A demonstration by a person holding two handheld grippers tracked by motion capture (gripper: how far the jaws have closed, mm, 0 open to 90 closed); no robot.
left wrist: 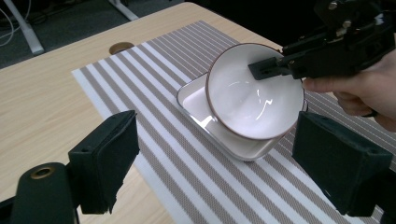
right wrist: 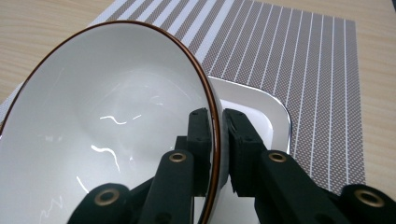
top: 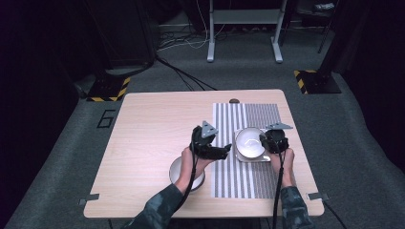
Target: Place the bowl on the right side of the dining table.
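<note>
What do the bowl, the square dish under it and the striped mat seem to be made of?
Bowl: likely glazed ceramic; glossy white with sharp light reflections and a brown rim line. Square dish: probably the same glazed ceramic, shiny white with rounded corners. Mat: looks like woven plastic or fabric; matte, with a fine mesh texture in its grey and white stripes.

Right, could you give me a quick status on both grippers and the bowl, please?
Right gripper shut on the bowl rim, bowl tilted over the square white dish. Left gripper open, empty. Nothing in the way.

Glossy white ceramic bowl (left wrist: pixel 254 98), glossy square plate (left wrist: pixel 224 135), woven striped placemat (left wrist: pixel 159 93), matt wood-grain table (top: pixel 153 133)
</note>
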